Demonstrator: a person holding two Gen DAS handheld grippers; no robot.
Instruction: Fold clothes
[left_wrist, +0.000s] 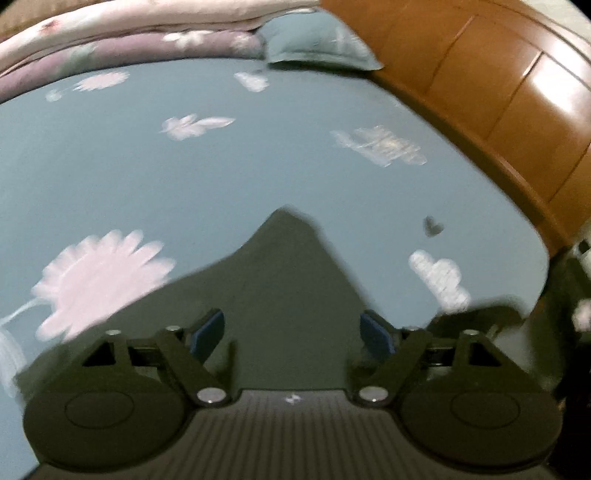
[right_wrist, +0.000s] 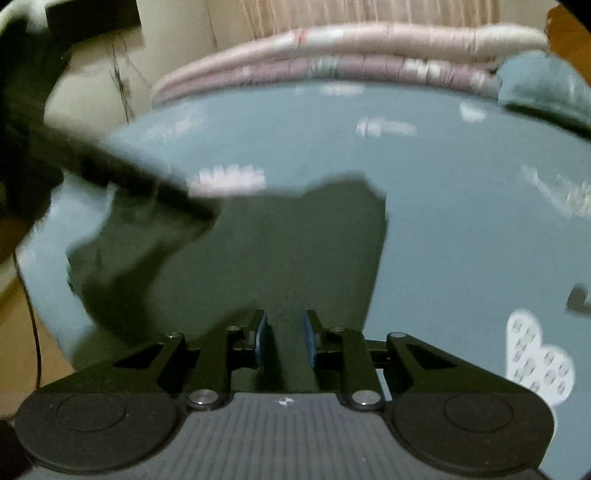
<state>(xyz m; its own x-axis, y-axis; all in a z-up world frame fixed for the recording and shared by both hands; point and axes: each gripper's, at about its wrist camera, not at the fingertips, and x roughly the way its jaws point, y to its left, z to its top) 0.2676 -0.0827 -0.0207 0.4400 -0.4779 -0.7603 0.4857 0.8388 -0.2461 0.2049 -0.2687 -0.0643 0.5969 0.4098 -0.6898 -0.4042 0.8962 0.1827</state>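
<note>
A dark green garment (left_wrist: 280, 280) lies on the blue flowered bed sheet (left_wrist: 258, 166). In the left wrist view it comes to a point ahead of my left gripper (left_wrist: 293, 330), whose blue-padded jaws stand wide apart over the cloth with nothing between them. In the right wrist view the garment (right_wrist: 258, 251) spreads ahead and to the left. My right gripper (right_wrist: 286, 332) has its jaws close together with a fold of the dark green cloth between the pads. The left gripper and arm (right_wrist: 110, 166) cross the upper left, blurred.
Folded pink and mauve quilts (left_wrist: 129, 40) and a blue-green pillow (left_wrist: 314, 44) lie at the far side of the bed. A wooden headboard (left_wrist: 498, 92) runs along the right. In the right wrist view the bed's left edge (right_wrist: 40, 280) drops to the floor.
</note>
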